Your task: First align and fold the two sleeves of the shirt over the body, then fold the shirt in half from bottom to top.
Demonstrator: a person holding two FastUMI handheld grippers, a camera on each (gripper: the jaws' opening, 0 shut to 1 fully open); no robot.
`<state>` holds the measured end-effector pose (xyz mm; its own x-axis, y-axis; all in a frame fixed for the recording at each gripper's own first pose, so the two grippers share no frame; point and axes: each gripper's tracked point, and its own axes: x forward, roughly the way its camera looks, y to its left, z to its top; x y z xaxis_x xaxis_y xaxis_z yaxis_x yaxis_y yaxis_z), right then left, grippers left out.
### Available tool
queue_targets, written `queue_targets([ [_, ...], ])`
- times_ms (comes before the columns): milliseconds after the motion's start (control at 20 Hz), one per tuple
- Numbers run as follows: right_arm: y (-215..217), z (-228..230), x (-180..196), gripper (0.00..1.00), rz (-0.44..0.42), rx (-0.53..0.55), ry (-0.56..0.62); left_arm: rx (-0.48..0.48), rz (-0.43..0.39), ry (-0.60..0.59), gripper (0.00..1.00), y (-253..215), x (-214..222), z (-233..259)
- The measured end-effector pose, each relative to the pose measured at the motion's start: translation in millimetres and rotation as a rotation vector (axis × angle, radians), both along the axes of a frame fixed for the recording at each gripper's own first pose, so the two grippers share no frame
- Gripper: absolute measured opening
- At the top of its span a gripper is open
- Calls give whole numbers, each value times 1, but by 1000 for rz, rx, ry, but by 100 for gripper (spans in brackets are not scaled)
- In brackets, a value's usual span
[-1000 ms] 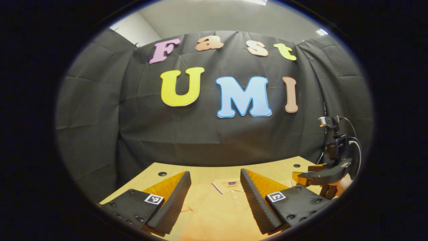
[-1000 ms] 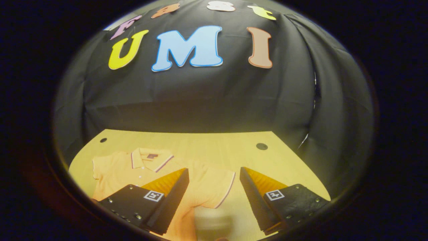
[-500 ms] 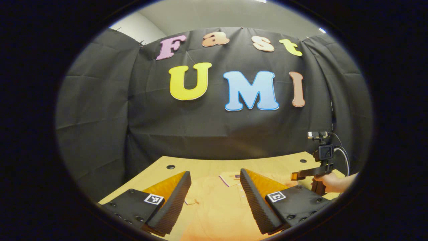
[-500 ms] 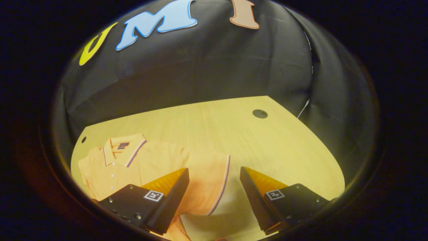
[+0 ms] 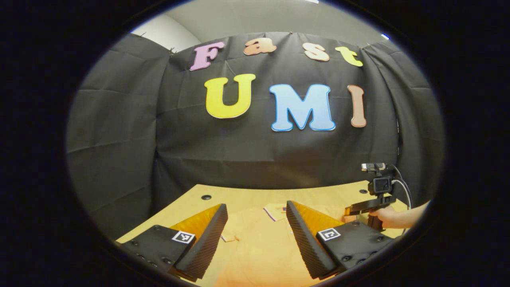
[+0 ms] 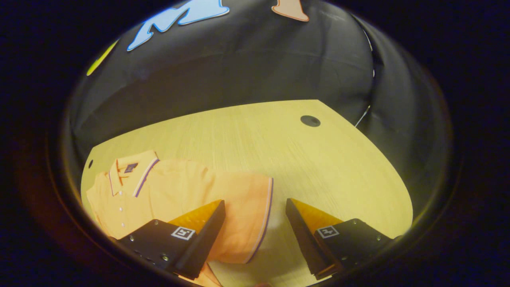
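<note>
An orange polo shirt [image 6: 175, 191] lies flat on the wooden table [image 6: 318, 159], its collar [image 6: 131, 169] towards the back wall. Its short sleeve [image 6: 247, 215] with a striped cuff spreads out to the right. My right gripper [image 6: 255, 223] hovers open just above that sleeve, the cuff lying between its fingers. In the left gripper view, my left gripper [image 5: 257, 227] is open above the shirt's body [image 5: 255, 247], below the collar [image 5: 277, 210]. The right gripper [image 5: 358, 207] and the hand [image 5: 392, 217] holding it appear at the far right, low over the table.
The table [image 5: 247, 199] ends at the black cloth wall behind it. Round cable holes sit in the tabletop, one at the back right [image 6: 310, 120] and one at the back left [image 5: 206, 197]. Bare wood lies right of the sleeve.
The right gripper has tilted down and dropped closer over the right sleeve. The left gripper has shifted slightly; the other hand now sits lower at the right.
</note>
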<state>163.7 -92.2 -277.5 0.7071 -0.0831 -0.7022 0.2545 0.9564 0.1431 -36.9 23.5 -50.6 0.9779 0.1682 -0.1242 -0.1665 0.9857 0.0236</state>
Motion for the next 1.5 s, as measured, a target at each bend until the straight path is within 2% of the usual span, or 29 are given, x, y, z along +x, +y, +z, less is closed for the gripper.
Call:
queue_targets([
  [350, 6, -10, -2, 93, 33, 12, 30, 1, 5, 4, 96, 4, -8, -1],
  [400, 8, -10, -2, 87, 39, 12, 30, -2, 8, 5, 96, 5, -8, -3],
  [450, 8, -10, -2, 73, 46, 15, 32, -6, 9, 6, 96, 5, -8, -3],
  [500, 8, -9, -3, 73, 51, 22, 34, -9, 10, 5, 96, 5, -6, -4],
  [600, 8, -9, -3, 40, 54, 27, 33, -13, 10, 3, 96, 7, -4, -3],
  [700, 11, -9, -5, 37, 68, 43, 38, -18, 12, 4, 98, 8, -5, -5],
  [750, 12, -7, -1, 9, 67, 40, 32, -19, 13, 3, 96, 9, -6, -6],
  [800, 13, -8, -3, 11, 76, 37, 32, -21, 15, 5, 96, 10, -8, -7],
  [850, 14, -6, -3, 2, 73, 24, 29, -23, 17, 4, 96, 11, -9, -9],
  [900, 14, -5, -2, 1, 78, 6, 21, -23, 21, 3, 98, 14, -9, -10],
  [1000, 17, 6, 0, 1, 91, -21, -1, -25, 28, 2, 96, 17, -9, -9],
  [1200, 33, 44, 8, 1, 139, -60, -91, -42, 33, 5, 96, 24, -11, -15],
  [1400, 70, 70, 8, 1, 240, -82, -151, -61, 27, 5, 94, 28, -11, -16],
  [1500, 91, 72, 6, 1, 301, -92, -155, -67, 30, 7, 96, 32, -13, -16],
])
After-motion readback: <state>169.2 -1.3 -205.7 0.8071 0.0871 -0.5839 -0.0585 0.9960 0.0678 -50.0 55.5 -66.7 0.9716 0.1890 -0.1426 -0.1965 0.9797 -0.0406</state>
